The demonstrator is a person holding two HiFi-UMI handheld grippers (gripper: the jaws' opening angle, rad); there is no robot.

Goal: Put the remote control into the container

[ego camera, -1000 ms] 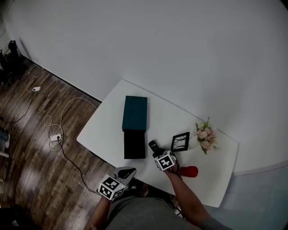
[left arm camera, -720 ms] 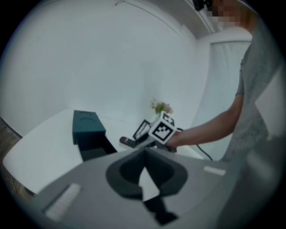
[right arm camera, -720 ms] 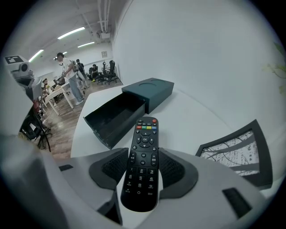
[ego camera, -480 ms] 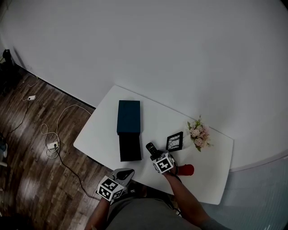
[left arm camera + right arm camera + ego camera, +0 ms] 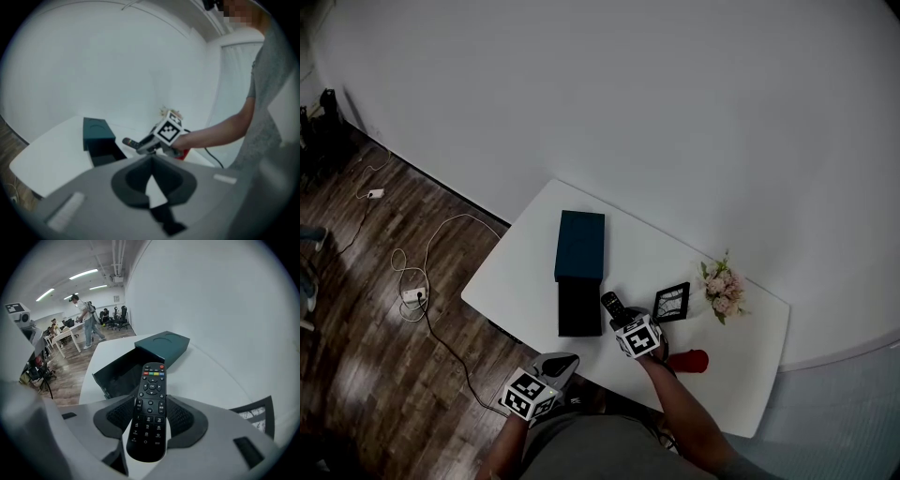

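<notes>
Right tongs (image 5: 150,420) are clamped on the remote control (image 5: 151,394), gripping its lower half by both side edges. The button face is up and the top end projects forward past the tips. The remote control is held above the table (image 5: 525,272), just beside the open black tray of the container (image 5: 579,307), not inside it. Left tongs (image 5: 151,161) are closed, tips together, with nothing between them, and are positioned off the table's near edge.

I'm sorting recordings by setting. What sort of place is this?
Probably an open-plan office or lab workspace. The right gripper view shows long desks, black office chairs and people under ceiling strip lights. A white round-cornered table stands on a wood-look floor with trailing white cables.
</notes>
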